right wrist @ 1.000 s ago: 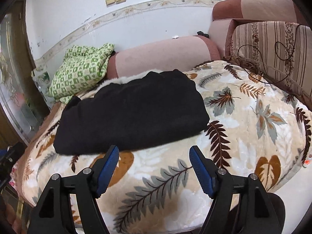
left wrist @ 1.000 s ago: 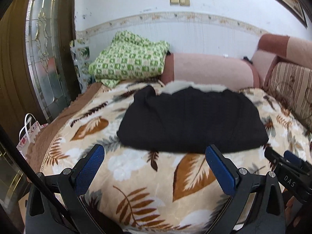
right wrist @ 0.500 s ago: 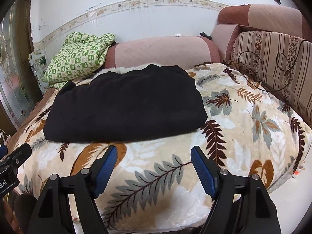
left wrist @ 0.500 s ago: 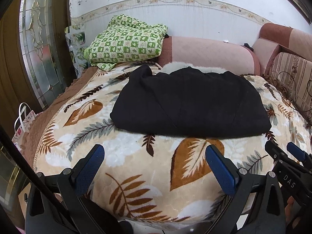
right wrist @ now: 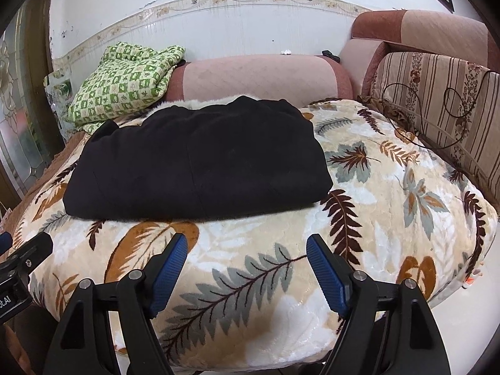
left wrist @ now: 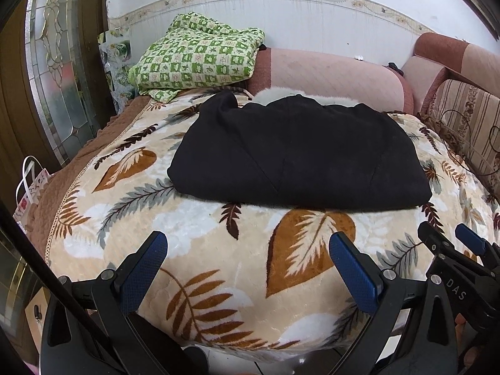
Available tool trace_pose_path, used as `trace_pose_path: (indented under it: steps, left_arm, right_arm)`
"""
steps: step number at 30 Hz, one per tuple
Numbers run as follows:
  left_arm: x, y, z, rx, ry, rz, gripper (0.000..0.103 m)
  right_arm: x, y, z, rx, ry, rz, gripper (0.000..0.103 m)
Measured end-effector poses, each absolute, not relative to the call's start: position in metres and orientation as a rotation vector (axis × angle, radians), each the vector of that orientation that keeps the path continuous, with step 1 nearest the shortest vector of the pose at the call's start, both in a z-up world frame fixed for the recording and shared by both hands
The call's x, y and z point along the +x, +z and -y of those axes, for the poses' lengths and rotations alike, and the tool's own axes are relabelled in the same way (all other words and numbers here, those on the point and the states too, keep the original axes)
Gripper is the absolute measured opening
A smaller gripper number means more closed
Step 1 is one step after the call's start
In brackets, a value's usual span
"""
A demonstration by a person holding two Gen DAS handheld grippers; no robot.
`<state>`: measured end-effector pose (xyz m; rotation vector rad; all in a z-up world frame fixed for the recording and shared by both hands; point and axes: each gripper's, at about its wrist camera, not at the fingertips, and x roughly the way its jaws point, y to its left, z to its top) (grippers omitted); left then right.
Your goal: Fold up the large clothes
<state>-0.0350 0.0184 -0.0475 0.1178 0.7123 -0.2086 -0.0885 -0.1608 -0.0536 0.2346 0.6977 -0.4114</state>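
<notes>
Black plastic left tool and right tool, blue ribbed pads, silver screws.

The folded garment was plain black with a strip of white fur at its far edge, lying on a cream blanket printed with brown, rust and grey leaves. Behind it sat a green-and-white checked quilt and a pink sofa arm; the gripper pads were blue.

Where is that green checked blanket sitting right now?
In both views the green checked blanket is bunched at the far left end of the pink bolster, against the white wall, just beyond the folded black garment on the leaf-print cover.
</notes>
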Motion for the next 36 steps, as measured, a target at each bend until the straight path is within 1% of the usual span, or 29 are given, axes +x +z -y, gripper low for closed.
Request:
trace_pose_path:
  steps: [22, 36]
  left_arm:
    - [-0.038, -0.055, -0.02, 0.12, -0.221, -0.73, 0.103]
    - [-0.032, -0.065, -0.03, 0.11, -0.205, -0.759, 0.103]
  right_arm:
    - [-0.089, -0.057, 0.156, 0.204, -0.435, -0.714, 0.083]
    - [-0.084, -0.067, 0.15, 0.121, -0.468, -0.757, 0.083]
